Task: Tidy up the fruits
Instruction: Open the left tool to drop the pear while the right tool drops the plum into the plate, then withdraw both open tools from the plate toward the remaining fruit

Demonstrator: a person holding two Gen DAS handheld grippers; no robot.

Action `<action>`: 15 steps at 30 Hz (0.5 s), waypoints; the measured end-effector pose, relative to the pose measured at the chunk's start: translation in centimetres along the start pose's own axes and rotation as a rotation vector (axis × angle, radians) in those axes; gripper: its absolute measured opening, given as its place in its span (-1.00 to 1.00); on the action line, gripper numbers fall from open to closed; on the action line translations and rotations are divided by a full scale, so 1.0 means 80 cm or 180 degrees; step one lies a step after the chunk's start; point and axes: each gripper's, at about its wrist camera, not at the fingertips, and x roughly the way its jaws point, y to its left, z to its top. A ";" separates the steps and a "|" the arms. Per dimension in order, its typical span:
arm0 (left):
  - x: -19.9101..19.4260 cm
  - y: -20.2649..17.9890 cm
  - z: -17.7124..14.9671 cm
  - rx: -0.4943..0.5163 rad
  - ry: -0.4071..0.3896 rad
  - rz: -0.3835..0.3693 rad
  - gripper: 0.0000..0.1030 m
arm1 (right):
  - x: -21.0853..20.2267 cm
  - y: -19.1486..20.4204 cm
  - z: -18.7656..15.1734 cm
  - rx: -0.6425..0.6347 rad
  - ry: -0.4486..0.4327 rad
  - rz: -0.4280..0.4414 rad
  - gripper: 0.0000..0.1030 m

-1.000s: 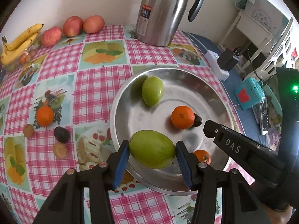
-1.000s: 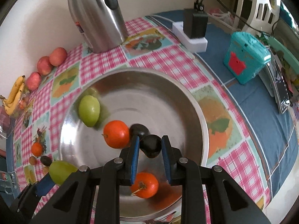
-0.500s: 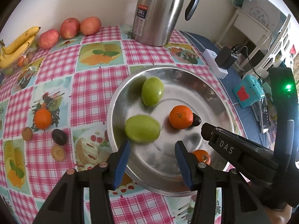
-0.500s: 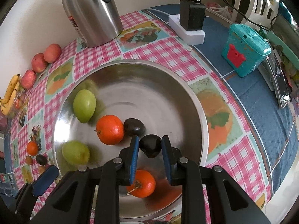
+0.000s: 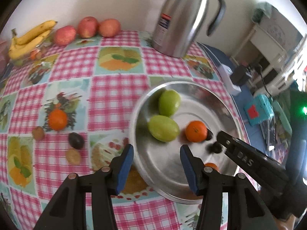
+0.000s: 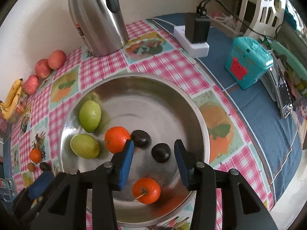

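Bowl [image 6: 199,115] fruits: two green, two orange, two dark.

A tall steel thermos jug [image 6: 97,17] with a black handle stands upright at the back of the counter [image 5: 119,88], on its pink checked cloth. To the right, on blue cloth, a black adapter [image 6: 197,29] sits plugged into a white power strip [image 6: 193,45]. Near it stands a teal box [image 6: 248,62] with a red label.

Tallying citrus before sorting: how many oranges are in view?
3: two in the metal bowl, one beside the green fruit, one nearest the right gripper; one on the tablecloth.
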 end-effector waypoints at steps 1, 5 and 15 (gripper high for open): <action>-0.002 0.006 0.002 -0.0058 -0.0017 0.0023 0.06 | -0.003 0.003 0.001 -0.0014 -0.0016 0.0016 -0.13; -0.009 0.037 0.008 -0.0341 -0.0061 0.0102 0.06 | -0.008 0.009 0.002 -0.0067 -0.0042 0.0058 -0.13; -0.025 0.113 0.012 -0.0993 -0.0189 0.0334 0.06 | -0.016 0.047 -0.001 -0.0338 -0.0071 0.0193 -0.13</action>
